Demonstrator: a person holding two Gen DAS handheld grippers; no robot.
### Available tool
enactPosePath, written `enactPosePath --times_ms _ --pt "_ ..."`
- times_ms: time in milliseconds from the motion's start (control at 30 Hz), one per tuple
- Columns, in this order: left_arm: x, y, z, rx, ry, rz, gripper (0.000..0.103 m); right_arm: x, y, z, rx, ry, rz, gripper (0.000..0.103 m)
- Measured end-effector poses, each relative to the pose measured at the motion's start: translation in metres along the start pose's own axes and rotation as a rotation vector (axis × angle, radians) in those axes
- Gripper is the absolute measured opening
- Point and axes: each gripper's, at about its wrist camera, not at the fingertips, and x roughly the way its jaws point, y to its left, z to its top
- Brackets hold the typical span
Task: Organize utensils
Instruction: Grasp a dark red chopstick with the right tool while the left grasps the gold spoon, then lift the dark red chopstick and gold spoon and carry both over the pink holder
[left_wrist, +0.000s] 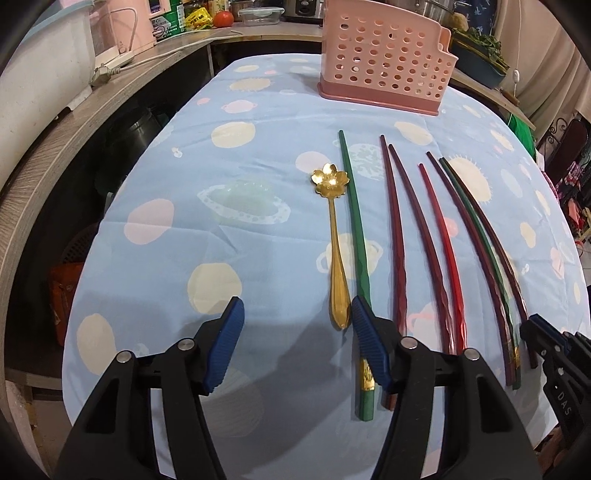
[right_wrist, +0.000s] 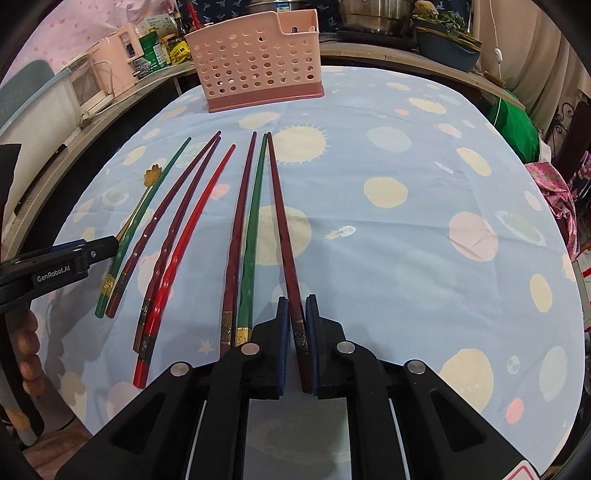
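Several chopsticks lie side by side on the blue patterned tablecloth (left_wrist: 184, 155). A gold flower-shaped spoon (left_wrist: 334, 236) lies left of a green chopstick (left_wrist: 354, 229). My left gripper (left_wrist: 297, 314) is open, its jaws straddling the spoon's handle end. My right gripper (right_wrist: 296, 314) is shut on the thick end of the rightmost dark red chopstick (right_wrist: 280, 221), which lies next to a green one (right_wrist: 253, 229). The right gripper also shows at the left wrist view's right edge (left_wrist: 532, 325). A pink perforated utensil holder (left_wrist: 384, 55) stands at the table's far end, also in the right wrist view (right_wrist: 258, 59).
A wooden counter (left_wrist: 74, 122) curves along the left and back with appliances, jars, a tomato (left_wrist: 222, 18) and pots. A planter (right_wrist: 447, 44) stands back right. Bags and clothes are to the right. The table's right half (right_wrist: 424, 240) is bare cloth.
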Motion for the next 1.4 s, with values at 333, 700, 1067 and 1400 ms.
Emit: enactPosePath --times_ms 333,700,1067,1400 --pt "0.000 -0.003 0.003 0.040 -0.016 -0.026 0.010 0.001 0.001 0.002 -0.009 -0.001 -0.002 0.009" --pt "-0.028 0.004 0.011 0.000 -0.038 -0.080 0.001 -0.022 0.000 0.012 0.029 -0.043 0.046 0.007" --pt "-0.076 0.010 0.041 -0.039 -0.129 -0.149 0.000 -0.087 -0.016 0.057 0.102 -0.214 0.099 0.007" --pt "-0.113 0.005 0.083 -0.035 -0.223 -0.183 0.000 -0.121 -0.028 0.106 0.120 -0.337 0.124 0.007"
